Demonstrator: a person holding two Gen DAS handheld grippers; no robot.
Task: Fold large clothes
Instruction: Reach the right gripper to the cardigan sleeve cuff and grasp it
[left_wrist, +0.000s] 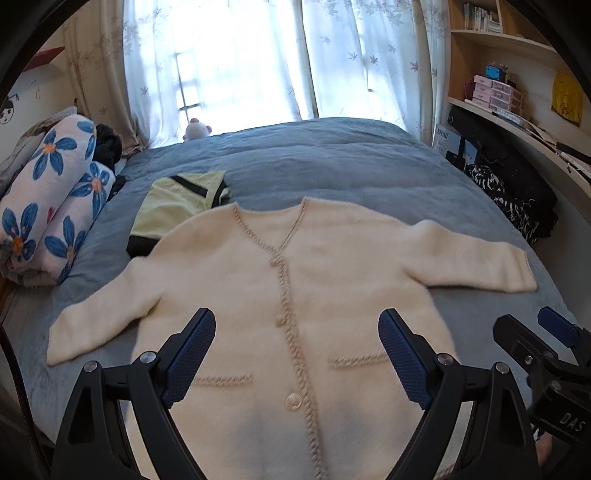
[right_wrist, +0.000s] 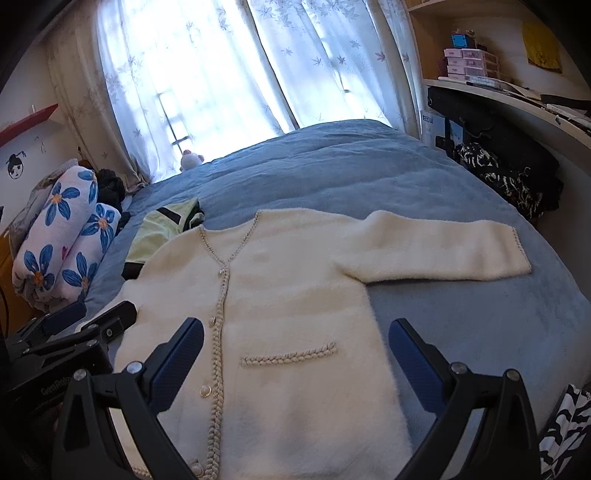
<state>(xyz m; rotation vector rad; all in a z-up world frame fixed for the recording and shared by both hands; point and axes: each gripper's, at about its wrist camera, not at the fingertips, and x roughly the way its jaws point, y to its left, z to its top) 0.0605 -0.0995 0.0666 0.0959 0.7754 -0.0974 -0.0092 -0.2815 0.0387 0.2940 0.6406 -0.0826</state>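
A cream fluffy cardigan (left_wrist: 295, 280) lies flat, front up and buttoned, on the blue bed (left_wrist: 332, 162), both sleeves spread out sideways. It also shows in the right wrist view (right_wrist: 295, 302). My left gripper (left_wrist: 297, 325) is open and empty, hovering above the cardigan's lower middle. My right gripper (right_wrist: 295, 332) is open and empty above the cardigan's right pocket; it also shows in the left wrist view (left_wrist: 532, 332) at the lower right. The left gripper shows in the right wrist view (right_wrist: 88, 314) at the lower left.
A folded pale-green garment with black trim (left_wrist: 181, 206) lies just beyond the cardigan's left shoulder. A rolled blue-flower quilt (left_wrist: 51, 199) lies along the bed's left edge. Black-and-white clothing (left_wrist: 517, 199) hangs by the desk on the right. A curtained window (left_wrist: 258, 55) is behind.
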